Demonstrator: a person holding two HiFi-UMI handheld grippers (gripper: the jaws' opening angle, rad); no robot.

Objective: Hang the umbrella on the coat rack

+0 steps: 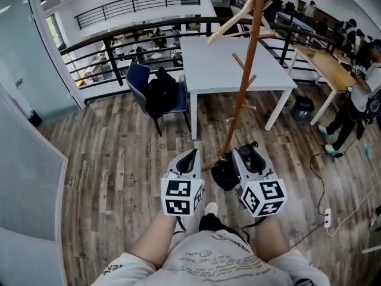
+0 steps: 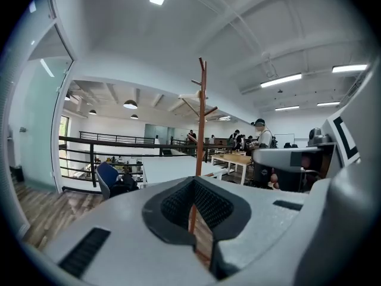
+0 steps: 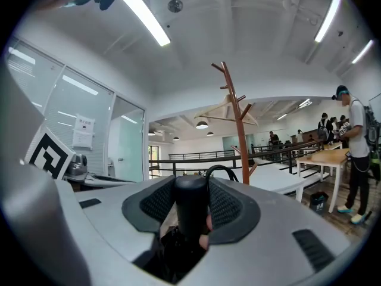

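The umbrella (image 1: 225,174) was not yet hung: the right gripper (image 3: 191,202) clasped its handle just short of the coat rack (image 1: 244,82), the left gripper (image 2: 193,212) was nearly closed on nothing, and lifting it onto a peg was left.

Head view: from the person's head, steeply down onto the wooden floor (image 1: 119,159); the left tool (image 1: 191,155) and right tool (image 1: 247,152) are close below and the coat rack (image 1: 244,82) rises just ahead.
Left gripper view: rides the left tool, about level along its jaws, facing the coat rack and white bench (image 2: 172,168).
Right gripper view: rides the right tool, level; the umbrella handle (image 3: 191,210) sits right before the lens.
Shared: coat rack, bench and railing (image 1: 137,34); each gripper view catches the other tool at its edge.
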